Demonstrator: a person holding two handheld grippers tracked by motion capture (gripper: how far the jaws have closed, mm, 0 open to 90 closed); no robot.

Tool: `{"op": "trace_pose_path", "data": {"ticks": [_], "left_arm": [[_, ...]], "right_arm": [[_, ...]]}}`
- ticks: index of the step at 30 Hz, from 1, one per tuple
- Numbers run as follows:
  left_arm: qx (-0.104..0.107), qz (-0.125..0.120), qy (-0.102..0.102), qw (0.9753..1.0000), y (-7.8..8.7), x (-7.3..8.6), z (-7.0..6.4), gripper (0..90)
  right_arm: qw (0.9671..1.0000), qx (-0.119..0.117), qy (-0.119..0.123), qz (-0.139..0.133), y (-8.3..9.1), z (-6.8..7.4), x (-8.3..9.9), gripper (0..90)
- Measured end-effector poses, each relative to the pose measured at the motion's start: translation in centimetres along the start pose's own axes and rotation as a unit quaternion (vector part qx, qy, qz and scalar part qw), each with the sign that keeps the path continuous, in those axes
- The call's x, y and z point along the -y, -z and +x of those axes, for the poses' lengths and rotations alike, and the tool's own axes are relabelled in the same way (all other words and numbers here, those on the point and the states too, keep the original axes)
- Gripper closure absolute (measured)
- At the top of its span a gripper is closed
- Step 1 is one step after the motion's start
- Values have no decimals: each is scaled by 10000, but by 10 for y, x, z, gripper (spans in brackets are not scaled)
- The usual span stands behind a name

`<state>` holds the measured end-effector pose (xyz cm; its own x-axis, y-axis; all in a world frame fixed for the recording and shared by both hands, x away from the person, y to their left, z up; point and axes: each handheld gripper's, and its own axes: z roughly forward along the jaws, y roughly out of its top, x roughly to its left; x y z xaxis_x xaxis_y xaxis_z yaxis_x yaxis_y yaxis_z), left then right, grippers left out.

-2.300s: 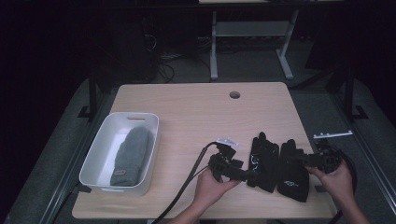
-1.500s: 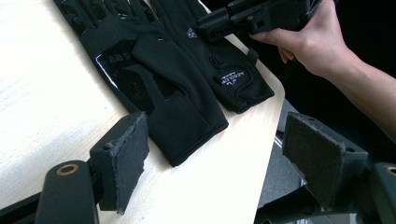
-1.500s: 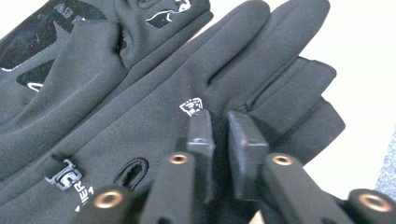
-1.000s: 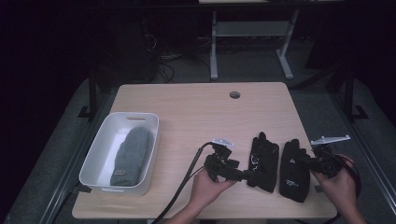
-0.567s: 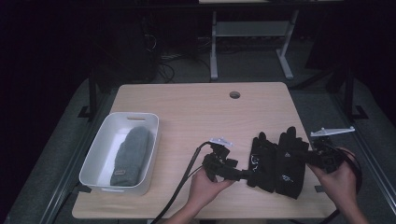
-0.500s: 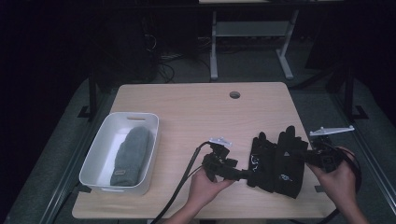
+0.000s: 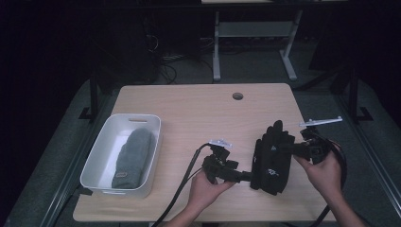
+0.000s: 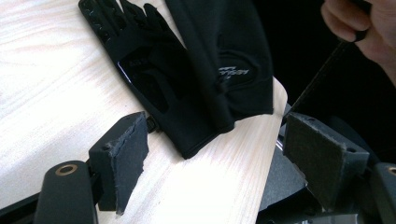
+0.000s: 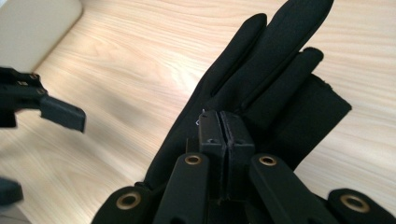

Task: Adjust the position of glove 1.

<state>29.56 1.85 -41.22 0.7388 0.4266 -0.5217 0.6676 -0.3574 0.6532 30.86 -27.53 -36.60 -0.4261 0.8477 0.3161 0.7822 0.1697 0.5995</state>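
Observation:
Two black gloves lie overlapped on the wooden table (image 7: 189,113), the upper glove (image 7: 279,151) partly covering the lower glove (image 7: 261,165). My right gripper (image 7: 299,149) is shut on the edge of the upper glove (image 9: 261,93), its jaws pressed together (image 9: 225,135) over the fabric. My left gripper (image 7: 246,177) stands open just left of the gloves' cuffs. In the left gripper view its pads (image 8: 123,158) are spread wide, with the lower glove (image 8: 154,79) and the upper glove (image 8: 229,56) lying beyond them untouched.
A white bin (image 7: 97,161) at the table's left holds a grey knitted item (image 7: 135,156). A cable hole (image 7: 238,96) sits near the far edge. Cables trail from both grippers toward the front edge. The left gripper (image 9: 60,112) shows at the left of the right gripper view.
The right gripper has dragged the right glove leftward so that it now overlaps the other glove. The left gripper has stayed almost still, open.

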Motion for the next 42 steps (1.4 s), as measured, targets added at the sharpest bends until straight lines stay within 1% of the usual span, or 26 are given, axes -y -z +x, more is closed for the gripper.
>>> {"op": "trace_pose_path", "data": {"ticks": [1,2,3,4,5,7,9,10,11,12,14,16,18,19,21,22,24,26,27,28,29,30,33,34,38,42], "left_arm": [[0,0,0,10000,0,0,0,218],[-1,8,0,10000,0,0,1,218],[-1,8,0,10000,0,0,1,217],[-7,18,22,10000,-1,1,1,217],[-7,18,22,10000,-1,1,1,217],[-1,26,27,10000,-2,1,1,217],[-2,56,65,10000,-5,2,1,217],[5,85,76,9999,-8,2,2,217],[5,85,76,9999,-8,2,2,217],[9,106,128,9999,-13,2,2,218],[19,110,165,9998,-16,2,2,218],[27,129,252,9996,-27,2,3,218],[-48,227,262,9994,-36,2,2,218],[-48,227,262,9994,-36,2,2,218],[-127,310,273,9991,-45,3,2,218],[-218,364,278,9987,-52,4,3,223],[-279,384,297,9984,-57,5,3,226],[-374,431,361,9977,-63,6,4,229],[-409,473,343,9975,-65,6,4,231],[-490,495,349,9970,-70,8,4,233],[-490,495,349,9970,-70,8,4,234],[-525,535,392,9964,-73,9,4,235],[-571,536,420,9960,-77,10,4,252],[-571,536,424,9960,-77,10,4,255],[-571,551,443,9959,-78,10,3,303],[-587,570,402,9958,-78,10,3,313]], "right_arm": [[10000,0,0,0,0,0,0,883],[10000,-57,-72,34,-8,-1,-2,883],[10000,-57,-72,34,-8,-1,-2,883],[9998,-50,-155,91,-16,-4,-2,883],[9998,-50,-155,91,-16,-4,-2,883],[9996,-26,-238,150,-26,-9,0,882],[9996,13,-244,140,-29,-10,1,882],[9992,-18,-349,171,-35,-14,3,882],[9992,-18,-349,171,-35,-14,3,882],[9989,53,-404,242,-41,-17,6,880],[9989,64,-398,249,-44,-19,8,879],[9984,67,-489,260,-49,-24,11,870],[9980,50,-555,290,-51,-27,14,862],[9978,56,-589,298,-53,-28,15,856],[9981,30,-551,263,-54,-30,17,846],[9981,-17,-540,284,-55,-33,19,812],[9980,-28,-566,294,-55,-34,20,783],[9979,-87,-569,287,-54,-38,22,689],[9979,-87,-569,287,-54,-38,22,689],[9980,-129,-578,234,-52,-40,23,639],[9980,-129,-578,234,-52,-40,23,639],[9983,-118,-542,180,-50,-43,24,581],[9980,-110,-613,136,-48,-48,24,505],[9982,-74,-591,95,-47,-52,24,488],[9974,-40,-721,-21,-47,-62,24,431],[9966,7,-821,-44,-49,-70,24,404]]}}
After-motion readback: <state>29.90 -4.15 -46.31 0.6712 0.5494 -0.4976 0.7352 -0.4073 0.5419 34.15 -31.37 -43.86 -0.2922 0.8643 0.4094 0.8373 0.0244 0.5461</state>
